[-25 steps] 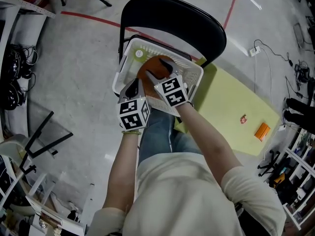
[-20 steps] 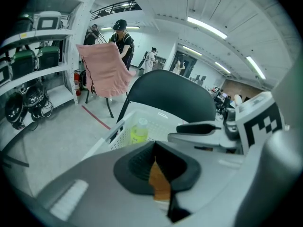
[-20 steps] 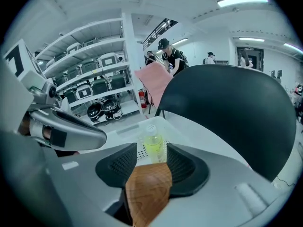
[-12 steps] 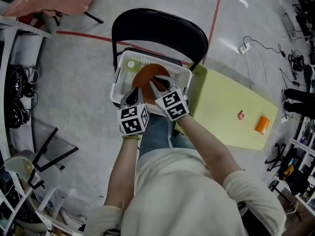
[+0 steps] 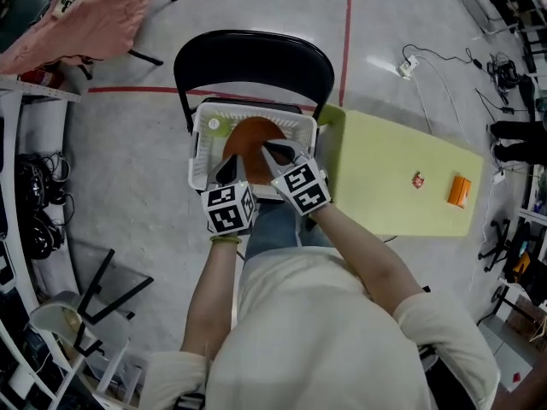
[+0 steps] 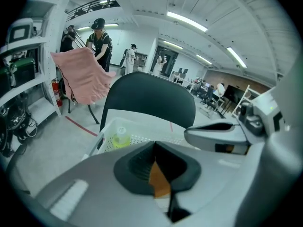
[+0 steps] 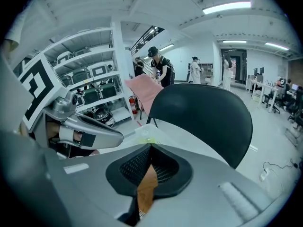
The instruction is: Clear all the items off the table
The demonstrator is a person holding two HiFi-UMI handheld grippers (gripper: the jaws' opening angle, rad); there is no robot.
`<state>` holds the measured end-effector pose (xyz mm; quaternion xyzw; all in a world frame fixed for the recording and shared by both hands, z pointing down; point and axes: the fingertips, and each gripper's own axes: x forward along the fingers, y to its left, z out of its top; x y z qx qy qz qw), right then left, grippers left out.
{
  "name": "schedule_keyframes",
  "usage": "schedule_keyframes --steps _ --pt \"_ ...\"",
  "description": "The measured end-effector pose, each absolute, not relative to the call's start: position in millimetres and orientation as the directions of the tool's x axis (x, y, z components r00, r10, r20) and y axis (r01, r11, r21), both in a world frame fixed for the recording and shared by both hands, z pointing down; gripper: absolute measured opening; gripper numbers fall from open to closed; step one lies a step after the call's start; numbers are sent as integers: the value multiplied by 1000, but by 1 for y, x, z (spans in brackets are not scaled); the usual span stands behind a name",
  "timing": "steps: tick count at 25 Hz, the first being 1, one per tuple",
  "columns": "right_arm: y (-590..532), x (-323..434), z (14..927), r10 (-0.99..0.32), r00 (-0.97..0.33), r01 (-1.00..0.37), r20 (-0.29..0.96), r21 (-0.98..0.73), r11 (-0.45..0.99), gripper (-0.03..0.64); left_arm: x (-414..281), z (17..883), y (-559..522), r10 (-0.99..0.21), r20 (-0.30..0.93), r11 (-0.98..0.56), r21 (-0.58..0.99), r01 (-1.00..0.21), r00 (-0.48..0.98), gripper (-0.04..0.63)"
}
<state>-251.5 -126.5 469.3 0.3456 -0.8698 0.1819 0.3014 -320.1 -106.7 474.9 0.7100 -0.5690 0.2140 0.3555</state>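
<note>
A white basket (image 5: 199, 135) stands on the seat of a black chair (image 5: 252, 58). In it lie an orange-brown round thing (image 5: 249, 137) and a yellow-green bottle (image 5: 214, 124), which the left gripper view also shows as a bottle (image 6: 120, 137). My left gripper (image 5: 227, 167) hangs over the basket's near rim, shut and empty. My right gripper (image 5: 278, 152) is beside it, its jaws closed together with nothing between them. In each gripper view, only a sliver of orange shows below the left gripper (image 6: 155, 145) and the right gripper (image 7: 150, 148). On the yellow-green table (image 5: 376, 195) lie a small red item (image 5: 418, 179) and an orange item (image 5: 459, 191).
The table stands right of the chair, touching it at the corner. A pink cloth (image 5: 85, 24) hangs at the upper left. Cables (image 5: 427, 67) run across the floor at the back right. Shelving and chair frames line the left side. People stand far off in the gripper views.
Both grippers have stayed over the basket, the right one drawing back a little from the orange thing toward the near rim. The head view has swung, so more of the table shows.
</note>
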Motion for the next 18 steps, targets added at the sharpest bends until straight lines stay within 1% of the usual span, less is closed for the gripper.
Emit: schedule_keyframes --steps 10,18 --pt "-123 -221 450 -562 -541 -783 625 -130 609 0 -279 464 -108 -603 706 -261 265 -928 371 9" --pt "-115 -161 437 -643 -468 -863 606 -155 482 0 -222 452 -111 -559 693 -400 256 -880 455 9"
